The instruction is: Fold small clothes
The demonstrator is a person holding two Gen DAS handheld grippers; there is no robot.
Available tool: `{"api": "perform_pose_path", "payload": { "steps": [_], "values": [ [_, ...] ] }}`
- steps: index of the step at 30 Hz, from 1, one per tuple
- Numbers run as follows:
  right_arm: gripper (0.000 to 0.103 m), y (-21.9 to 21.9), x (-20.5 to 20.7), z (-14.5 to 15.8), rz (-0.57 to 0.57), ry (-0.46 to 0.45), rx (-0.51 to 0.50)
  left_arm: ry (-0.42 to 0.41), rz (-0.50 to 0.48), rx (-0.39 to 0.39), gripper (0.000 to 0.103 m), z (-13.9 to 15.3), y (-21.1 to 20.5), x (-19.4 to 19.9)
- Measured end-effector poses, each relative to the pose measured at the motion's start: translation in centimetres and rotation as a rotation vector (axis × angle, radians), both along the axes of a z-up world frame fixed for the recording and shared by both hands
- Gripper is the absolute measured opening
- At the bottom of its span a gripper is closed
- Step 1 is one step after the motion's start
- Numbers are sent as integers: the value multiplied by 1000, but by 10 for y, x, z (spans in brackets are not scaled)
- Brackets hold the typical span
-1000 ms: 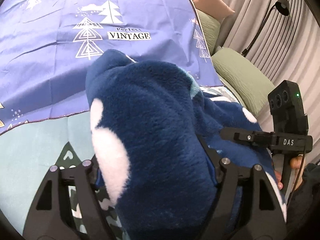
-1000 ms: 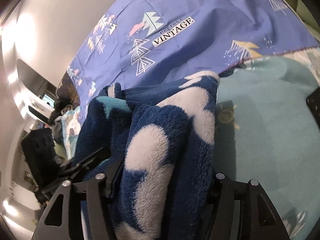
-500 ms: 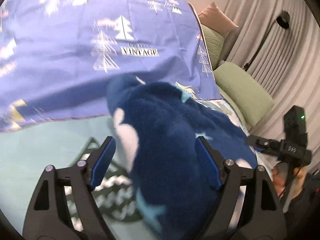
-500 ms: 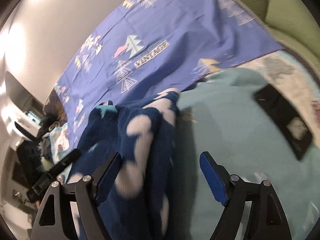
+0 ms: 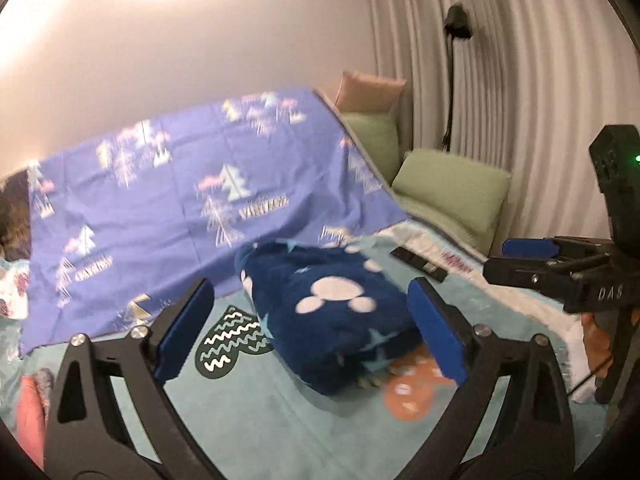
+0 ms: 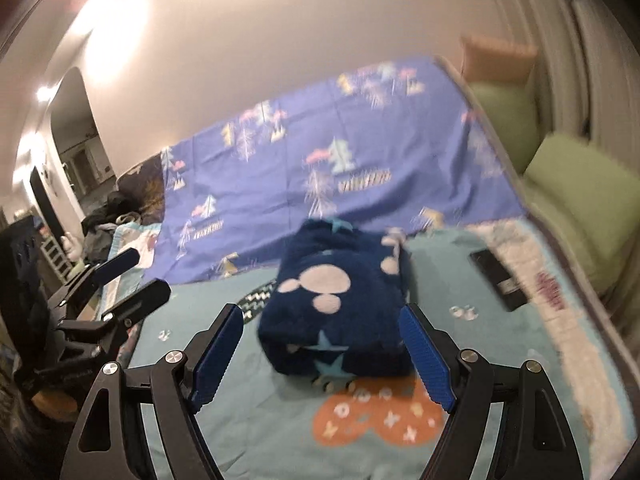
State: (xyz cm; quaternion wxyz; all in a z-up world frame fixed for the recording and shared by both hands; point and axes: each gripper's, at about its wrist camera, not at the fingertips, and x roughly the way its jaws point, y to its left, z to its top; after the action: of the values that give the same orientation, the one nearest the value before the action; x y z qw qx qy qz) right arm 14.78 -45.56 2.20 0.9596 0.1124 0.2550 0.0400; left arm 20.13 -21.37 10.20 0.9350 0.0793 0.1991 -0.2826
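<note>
Left wrist view: left hand-held gripper (image 5: 310, 334) raised over the bed (image 5: 256, 420), jaws opening, nothing between the pads. Folded navy fleece garment (image 5: 332, 312) lies on the teal blanket, beside the purple sheet (image 5: 160, 216). Right hand-held gripper (image 5: 532, 258) at right edge, empty.

Right wrist view: right hand-held gripper (image 6: 322, 354) jaws apart, clear of the garment (image 6: 340, 304) lying ahead. Phone (image 6: 498, 278) to its right

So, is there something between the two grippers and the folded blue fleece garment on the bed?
Nothing visible is. The blue fleece garment lies folded on the teal blanket, apart from both grippers. The left gripper, jaws opening, and the right gripper, jaws open, hold nothing. The black remote lies off to the side.
</note>
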Motion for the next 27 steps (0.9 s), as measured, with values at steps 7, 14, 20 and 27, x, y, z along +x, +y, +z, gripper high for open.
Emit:
{"api": "perform_pose_path", "payload": {
  "steps": [7, 14, 20, 27],
  "values": [
    [83, 30, -111, 25, -149, -87, -88, -150, 56, -11, 102, 37, 24, -98],
    [85, 47, -185, 9, -215, -107, -50, -138, 72, -25, 102, 31, 51, -164],
    [85, 71, -219, -11, -222, -95, -52, -93, 96, -14, 102, 15, 67, -194],
    [85, 93, -238, -28, -270, -73, -99, -29, 133, -31, 102, -5, 86, -215]
  ]
}}
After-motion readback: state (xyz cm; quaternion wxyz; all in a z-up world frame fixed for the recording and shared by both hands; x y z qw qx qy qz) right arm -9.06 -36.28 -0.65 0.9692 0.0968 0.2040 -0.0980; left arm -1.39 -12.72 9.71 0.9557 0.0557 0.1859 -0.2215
